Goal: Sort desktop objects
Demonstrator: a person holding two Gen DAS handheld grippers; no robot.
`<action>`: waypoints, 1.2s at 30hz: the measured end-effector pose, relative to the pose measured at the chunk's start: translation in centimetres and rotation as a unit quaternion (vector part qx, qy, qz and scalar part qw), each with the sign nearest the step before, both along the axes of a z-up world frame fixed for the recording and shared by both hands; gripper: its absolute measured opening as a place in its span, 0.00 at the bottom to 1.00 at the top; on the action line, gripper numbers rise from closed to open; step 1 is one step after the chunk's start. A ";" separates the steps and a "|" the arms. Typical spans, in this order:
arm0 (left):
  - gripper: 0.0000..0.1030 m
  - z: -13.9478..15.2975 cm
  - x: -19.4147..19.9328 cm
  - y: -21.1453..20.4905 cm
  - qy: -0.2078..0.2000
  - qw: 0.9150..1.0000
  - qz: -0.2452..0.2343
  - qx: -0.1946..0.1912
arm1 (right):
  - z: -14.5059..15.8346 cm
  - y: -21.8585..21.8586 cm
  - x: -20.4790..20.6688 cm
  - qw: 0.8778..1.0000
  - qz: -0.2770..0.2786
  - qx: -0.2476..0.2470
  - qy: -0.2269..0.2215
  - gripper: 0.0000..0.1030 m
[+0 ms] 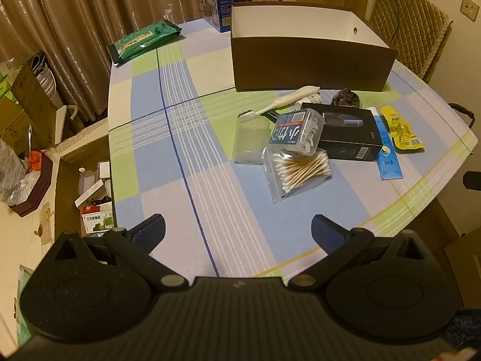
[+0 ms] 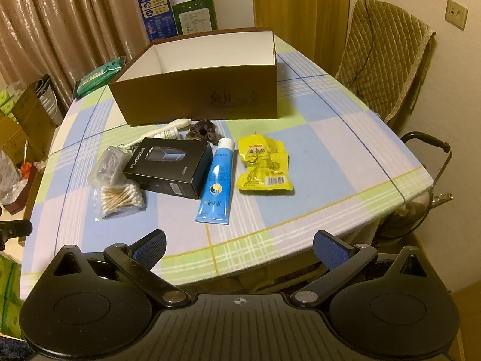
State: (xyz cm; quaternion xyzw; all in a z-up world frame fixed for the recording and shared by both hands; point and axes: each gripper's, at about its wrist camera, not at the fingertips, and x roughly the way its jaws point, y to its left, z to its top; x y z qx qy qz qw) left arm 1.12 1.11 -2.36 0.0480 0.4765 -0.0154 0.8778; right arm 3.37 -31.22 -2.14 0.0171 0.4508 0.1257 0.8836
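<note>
brown box (image 2: 210,96) shows bare white inside; cotton swabs (image 2: 120,198) fill a clear bag.

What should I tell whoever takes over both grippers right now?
Left gripper open, empty, hovering over the table. Right gripper open, empty, at the near table edge.
Brown box looks empty as far as visible.
In front of it, unsorted: black box, blue tube, yellow packet, cotton swab bag, floss pick case, toothbrush, scrunchie.
Done: nothing. Left: everything.
</note>
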 end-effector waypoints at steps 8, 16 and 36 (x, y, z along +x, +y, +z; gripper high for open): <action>0.99 -0.2 0.3 -0.1 0.002 1.000 -0.009 -0.005 | 0.0 0.0 0.6 1.000 -0.001 0.003 0.003 0.98; 0.99 -0.6 0.8 -0.4 0.011 0.999 -0.046 -0.017 | -0.1 -0.1 1.1 1.000 -0.002 0.005 0.004 0.98; 0.99 -1.1 2.8 -1.5 0.018 0.996 -0.079 -0.021 | -0.3 -1.0 2.4 1.000 -0.012 0.014 -0.002 0.98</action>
